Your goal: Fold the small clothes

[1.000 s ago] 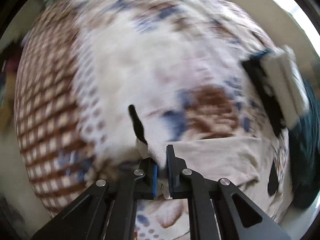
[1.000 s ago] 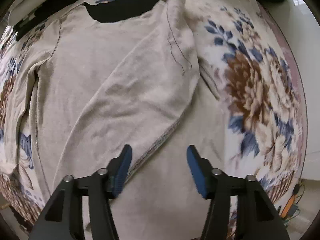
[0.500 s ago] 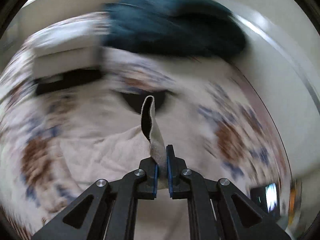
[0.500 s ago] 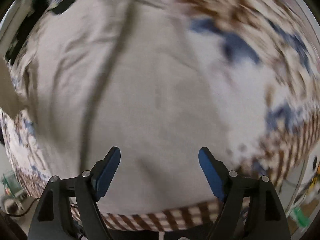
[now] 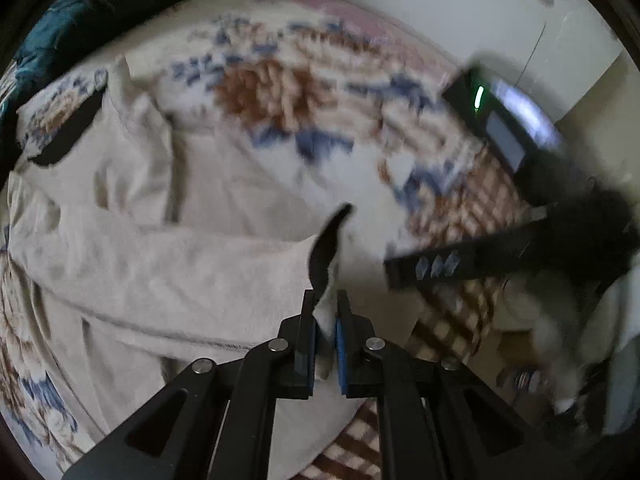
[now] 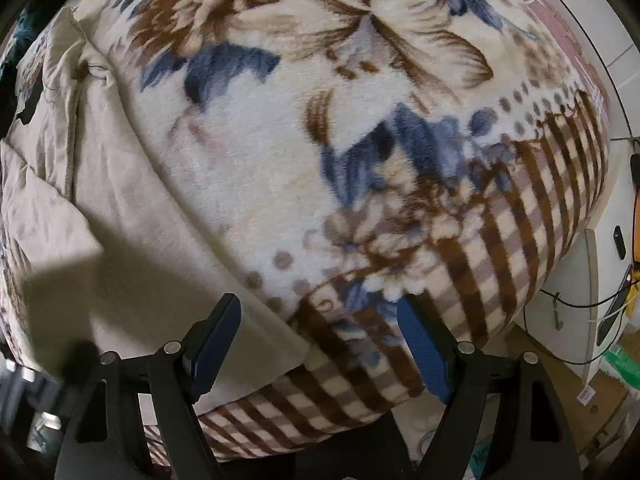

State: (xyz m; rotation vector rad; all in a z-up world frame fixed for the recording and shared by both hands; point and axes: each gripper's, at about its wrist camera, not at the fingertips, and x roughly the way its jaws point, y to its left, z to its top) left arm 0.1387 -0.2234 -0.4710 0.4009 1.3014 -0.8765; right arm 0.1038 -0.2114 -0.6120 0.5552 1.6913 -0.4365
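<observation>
A beige long-sleeved top (image 5: 168,248) with a black neckline lies on the floral blanket (image 5: 280,92). My left gripper (image 5: 327,312) is shut on a sleeve end (image 5: 326,252) with a dark cuff, holding it across the body of the top. The right gripper shows in the left wrist view (image 5: 436,266) to the right, blurred. In the right wrist view, my right gripper (image 6: 320,340) is open and empty above the blanket's checked border, with the top's lower edge (image 6: 132,248) at its left finger.
The floral blanket (image 6: 360,140) covers a bed whose edge drops off at the right and front. A dark teal garment (image 5: 80,12) lies at the far left. A black device with a green light (image 5: 492,120) stands beyond the bed edge. Cables and boxes (image 6: 600,320) sit on the floor.
My left gripper has swung the sleeve end across the top towards the right. My right gripper has moved off the top towards the blanket's checked edge, still open.
</observation>
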